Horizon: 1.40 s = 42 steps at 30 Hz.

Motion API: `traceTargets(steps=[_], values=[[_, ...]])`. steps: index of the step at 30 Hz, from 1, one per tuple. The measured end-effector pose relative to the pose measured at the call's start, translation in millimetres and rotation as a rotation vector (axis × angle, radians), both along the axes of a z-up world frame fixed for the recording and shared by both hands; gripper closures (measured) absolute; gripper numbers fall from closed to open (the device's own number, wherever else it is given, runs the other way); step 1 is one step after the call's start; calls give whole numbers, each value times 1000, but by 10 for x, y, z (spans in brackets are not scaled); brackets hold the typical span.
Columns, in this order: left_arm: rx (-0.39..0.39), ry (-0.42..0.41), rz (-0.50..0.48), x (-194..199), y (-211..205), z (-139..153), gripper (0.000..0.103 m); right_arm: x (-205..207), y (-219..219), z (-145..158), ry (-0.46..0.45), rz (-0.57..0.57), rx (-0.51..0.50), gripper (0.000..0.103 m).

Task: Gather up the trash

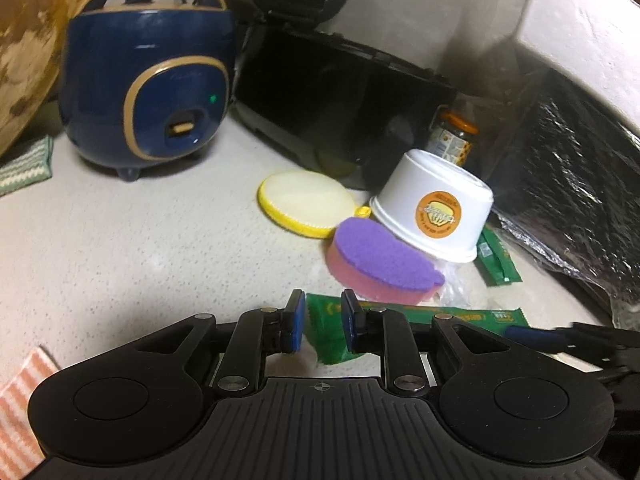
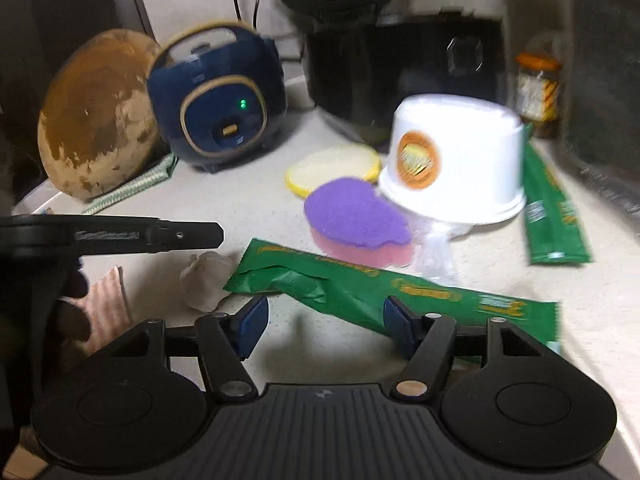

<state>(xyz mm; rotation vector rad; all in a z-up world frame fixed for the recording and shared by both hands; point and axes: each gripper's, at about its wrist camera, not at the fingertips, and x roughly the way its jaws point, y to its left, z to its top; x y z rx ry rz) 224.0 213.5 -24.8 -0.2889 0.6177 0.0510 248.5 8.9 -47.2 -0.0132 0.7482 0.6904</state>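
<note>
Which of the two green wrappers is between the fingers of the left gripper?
The long green wrapper in front of the purple sponge has its torn end between the left gripper fingers. The other green wrapper lies apart, right of the upside-down white cup.

A long green wrapper [image 2: 360, 288], torn open at one end, lies crumpled on the counter beside a second green wrapper [image 2: 554, 216]

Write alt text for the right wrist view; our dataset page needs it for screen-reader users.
An open right gripper hovers with its jaws either side of a long green plastic wrapper on a pale speckled countertop. Behind lie a purple-and-pink sponge, an upturned white paper cup and a navy rice cooker.
</note>
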Motion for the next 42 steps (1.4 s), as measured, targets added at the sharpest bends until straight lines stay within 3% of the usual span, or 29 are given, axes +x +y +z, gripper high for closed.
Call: traceTargets(steps=[8, 13, 16, 19, 23, 28, 33, 37, 42], values=[[63, -63, -92, 232, -235, -41, 80, 12, -482, 141, -80, -238, -83, 38], [103, -1, -157, 352, -363, -162, 80, -15, -416, 37, -47, -203, -99, 40], [125, 24, -185, 308, -393, -206, 80, 41, -355, -93, -7, -191, -122, 55], [128, 42, -193, 258, -385, -234, 80, 156, -315, -183, 7, -218, -161, 59], [129, 56, -214, 191, -387, -245, 80, 389, -272, -231, -15, -253, -197, 60], [185, 60, -320, 134, -524, -229, 80, 593, -188, -268, -30, -262, -211, 60], [238, 7, -376, 99, -597, -91, 80, 580, -257, -197, -50, -270, -199, 59], [297, 1, -338, 192, -515, 31, 77, 454, -430, -173, -38, -276, -178, 58], [214, 37, -76, 148, 70, 155, 80, 243, -554, -86, -51, -262, -135, 54]])
